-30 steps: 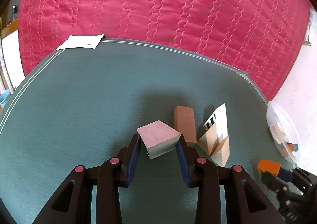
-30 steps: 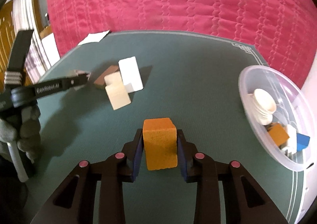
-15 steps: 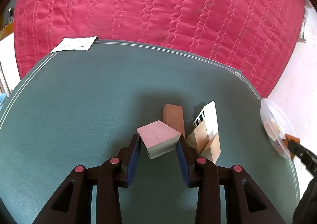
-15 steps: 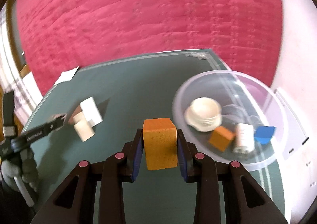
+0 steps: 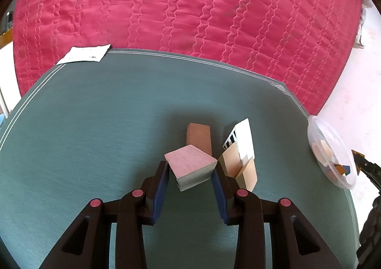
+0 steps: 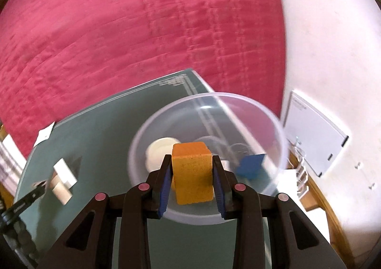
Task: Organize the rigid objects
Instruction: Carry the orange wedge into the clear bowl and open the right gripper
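Note:
My left gripper is shut on a pale pink wedge block and holds it above the green mat. Just beyond lie a brown block, a white block and tan wooden blocks. My right gripper is shut on an orange block and holds it over the near part of the clear plastic bowl. The bowl holds a cream round piece and a blue block. The bowl also shows in the left wrist view, at the right.
A red quilted bedspread lies behind the mat. A white paper slip sits at the mat's far left corner. A white flat device lies to the right of the bowl. The blocks on the mat show at the left.
My right gripper has carried the orange block to the right, from over the mat to over the bowl. My left gripper keeps the pink wedge and has drifted slightly left of the block pile.

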### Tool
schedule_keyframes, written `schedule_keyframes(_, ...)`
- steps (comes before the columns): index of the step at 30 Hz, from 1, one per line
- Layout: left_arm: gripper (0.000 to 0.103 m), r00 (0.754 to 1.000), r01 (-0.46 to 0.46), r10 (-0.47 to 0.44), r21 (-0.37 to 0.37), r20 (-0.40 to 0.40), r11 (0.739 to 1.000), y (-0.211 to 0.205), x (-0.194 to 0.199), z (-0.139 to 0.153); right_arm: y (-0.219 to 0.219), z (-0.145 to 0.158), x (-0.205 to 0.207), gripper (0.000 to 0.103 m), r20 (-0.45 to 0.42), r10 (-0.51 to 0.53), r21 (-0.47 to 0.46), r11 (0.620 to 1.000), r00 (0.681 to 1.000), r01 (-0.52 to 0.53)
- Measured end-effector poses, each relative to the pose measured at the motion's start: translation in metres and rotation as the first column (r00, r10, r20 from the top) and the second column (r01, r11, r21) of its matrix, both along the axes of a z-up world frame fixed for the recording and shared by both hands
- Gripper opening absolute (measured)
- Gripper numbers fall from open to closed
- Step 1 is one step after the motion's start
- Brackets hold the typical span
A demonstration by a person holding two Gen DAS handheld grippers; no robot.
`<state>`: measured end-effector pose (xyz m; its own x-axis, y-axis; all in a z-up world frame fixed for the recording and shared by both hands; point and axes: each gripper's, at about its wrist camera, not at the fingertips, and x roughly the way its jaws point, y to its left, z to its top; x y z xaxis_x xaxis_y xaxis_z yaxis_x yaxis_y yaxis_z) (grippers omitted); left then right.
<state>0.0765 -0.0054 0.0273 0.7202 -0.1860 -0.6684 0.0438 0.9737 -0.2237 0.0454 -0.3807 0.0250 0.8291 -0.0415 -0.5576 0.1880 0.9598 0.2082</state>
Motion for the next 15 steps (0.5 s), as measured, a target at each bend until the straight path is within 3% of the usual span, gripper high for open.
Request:
schedule_keyframes(9,0.039,1.000,0.025,-0.025,0.004,0.004,1.000,-0.007,-0.002,0.001,-0.032,-0.013,0.005,0.035,-0.008,-0.124,0.045,0.991,0.992,0.124)
schedule_keyframes(15,0.039,0.999,0.050,-0.050,0.008,0.002,0.999,-0.018,-0.004,0.001,-0.038,-0.021,-0.007,0.035,0.013,-0.173,0.027,0.985,0.985,0.173)
